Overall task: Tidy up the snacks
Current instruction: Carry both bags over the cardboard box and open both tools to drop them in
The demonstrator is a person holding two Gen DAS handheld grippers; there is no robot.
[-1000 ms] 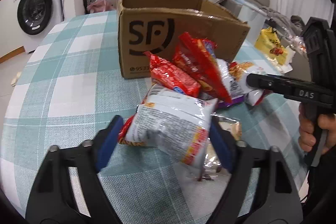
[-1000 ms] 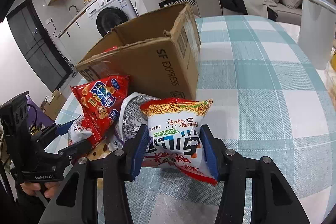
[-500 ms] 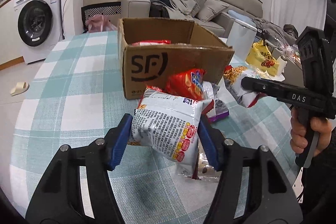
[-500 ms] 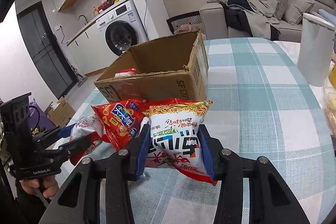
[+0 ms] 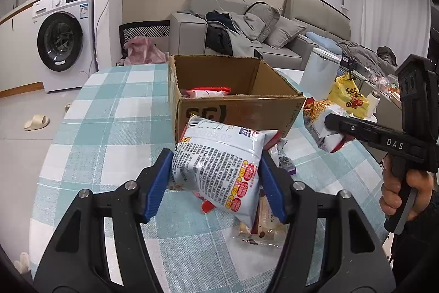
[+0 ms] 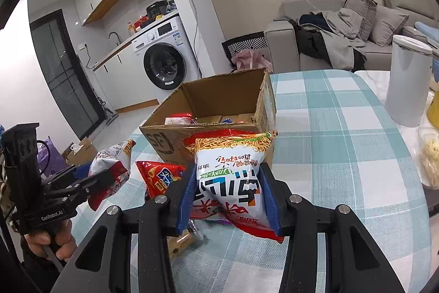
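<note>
Left hand-held gripper (image 5: 216, 177) is hovering above the counter (image 5: 109, 144), pinching a white snack bag (image 5: 219, 164) before the cardboard box (image 5: 238, 106), which is holding a red-edged packet (image 5: 208, 91). Right hand-held gripper (image 6: 227, 197) is pinching a noodle bag (image 6: 230, 175) beside a red snack bag (image 6: 159, 175).

Bright even indoor light, sharp focus, fisheye-warped dark corners
</note>
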